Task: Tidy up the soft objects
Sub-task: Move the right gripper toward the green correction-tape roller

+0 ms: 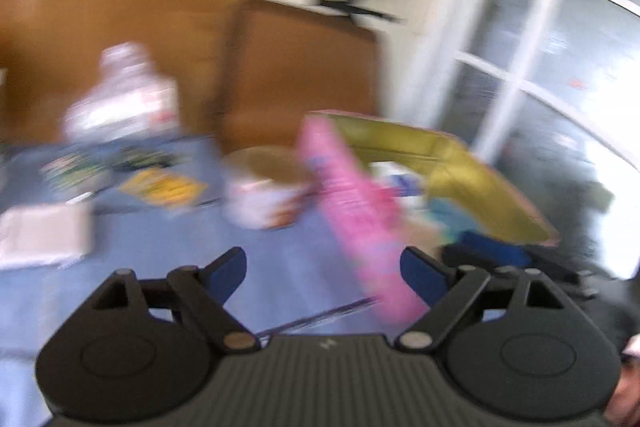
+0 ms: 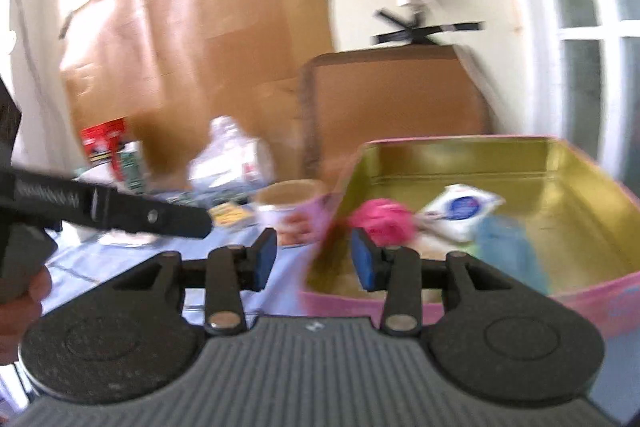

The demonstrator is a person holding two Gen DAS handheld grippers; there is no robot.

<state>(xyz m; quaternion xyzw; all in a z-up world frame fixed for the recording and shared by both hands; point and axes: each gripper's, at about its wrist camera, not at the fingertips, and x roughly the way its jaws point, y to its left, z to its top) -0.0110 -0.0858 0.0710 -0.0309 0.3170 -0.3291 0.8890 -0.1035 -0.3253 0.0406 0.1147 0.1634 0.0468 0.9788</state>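
A pink tin box with a gold inside stands on the blue table; it also shows in the left wrist view. Inside lie a pink pompom, a white packet and a light blue cloth. My right gripper is open and empty, just above the box's near left corner. My left gripper is open and empty over the table, with the box's pink wall beside its right finger. Both views are blurred.
A pink-printed cup stands left of the box. Behind it are a clear plastic bottle, small packets and a red and white carton. A folded white cloth lies at the left. Cardboard sheets lean on the wall.
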